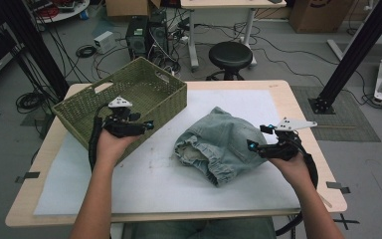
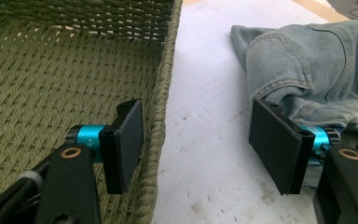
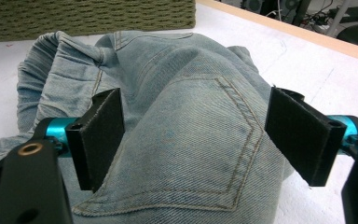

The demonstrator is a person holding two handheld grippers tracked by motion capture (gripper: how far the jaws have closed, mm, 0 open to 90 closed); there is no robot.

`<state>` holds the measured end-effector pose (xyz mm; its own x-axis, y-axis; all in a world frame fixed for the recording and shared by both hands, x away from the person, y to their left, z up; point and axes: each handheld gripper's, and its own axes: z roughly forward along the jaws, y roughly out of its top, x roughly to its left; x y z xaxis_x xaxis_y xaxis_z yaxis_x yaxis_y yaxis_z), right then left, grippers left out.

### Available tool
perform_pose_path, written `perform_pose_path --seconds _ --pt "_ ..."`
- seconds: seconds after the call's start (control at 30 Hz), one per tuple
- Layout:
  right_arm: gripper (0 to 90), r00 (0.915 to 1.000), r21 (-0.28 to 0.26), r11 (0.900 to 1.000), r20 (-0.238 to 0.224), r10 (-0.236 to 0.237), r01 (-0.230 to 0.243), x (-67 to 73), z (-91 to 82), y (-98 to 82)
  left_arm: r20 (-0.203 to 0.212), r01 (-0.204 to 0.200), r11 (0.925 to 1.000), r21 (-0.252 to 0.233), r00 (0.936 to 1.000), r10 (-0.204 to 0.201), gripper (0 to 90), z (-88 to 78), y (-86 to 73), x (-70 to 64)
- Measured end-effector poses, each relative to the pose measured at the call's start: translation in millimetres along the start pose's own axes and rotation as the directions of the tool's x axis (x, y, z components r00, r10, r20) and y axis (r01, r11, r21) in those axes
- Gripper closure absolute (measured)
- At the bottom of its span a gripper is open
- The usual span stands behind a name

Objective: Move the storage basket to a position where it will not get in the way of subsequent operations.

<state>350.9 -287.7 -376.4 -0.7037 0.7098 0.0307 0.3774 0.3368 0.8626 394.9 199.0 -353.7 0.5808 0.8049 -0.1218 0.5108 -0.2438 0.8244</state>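
On white mat (image 1: 144, 174), crumpled jeans (image 1: 219, 144), green basket (image 1: 129, 94)

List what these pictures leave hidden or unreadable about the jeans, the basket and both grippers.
- Jeans: underside and legs folded under in the high view; cut by the lower edge in the right gripper view.
- Woven basket: near inner wall hidden by the left gripper and hand.
- Right gripper: whether its pads touch denim is unclear.

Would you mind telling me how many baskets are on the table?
1. The green woven basket sits on the far left part of the table, beside the left gripper; the jeans lie to its right. None seems hidden.
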Motion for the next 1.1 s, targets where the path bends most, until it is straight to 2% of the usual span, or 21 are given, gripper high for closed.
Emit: perform_pose_path --seconds 0.33,0.43,0.7,1.1 --pt "20.3 1.0000 -0.001 1.000 -0.002 0.002 -0.002 0.5 -0.7 0.0 0.008 -0.014 0.9999 -0.003 0.9999 0.014 35.6 -0.5 -1.5 -0.5" --pt "20.3 1.0000 -0.003 1.000 -0.002 -0.001 0.001 0.5 -0.9 0.0 -0.005 -0.015 0.9999 -0.008 0.9999 0.015 35.6 -1.2 -2.3 -0.2" --pt "20.3 1.0000 -0.002 1.000 -0.003 -0.002 0.002 0.5 -0.7 0.1 0.012 -0.030 0.9994 -0.015 0.9995 0.030 35.4 -1.7 -3.0 -1.7" --pt "20.3 1.0000 -0.005 1.000 -0.001 -0.006 0.006 0.4 -0.7 0.3 -0.011 0.019 0.9998 0.000 0.9998 -0.019 39.2 -5.0 -3.0 -0.6"
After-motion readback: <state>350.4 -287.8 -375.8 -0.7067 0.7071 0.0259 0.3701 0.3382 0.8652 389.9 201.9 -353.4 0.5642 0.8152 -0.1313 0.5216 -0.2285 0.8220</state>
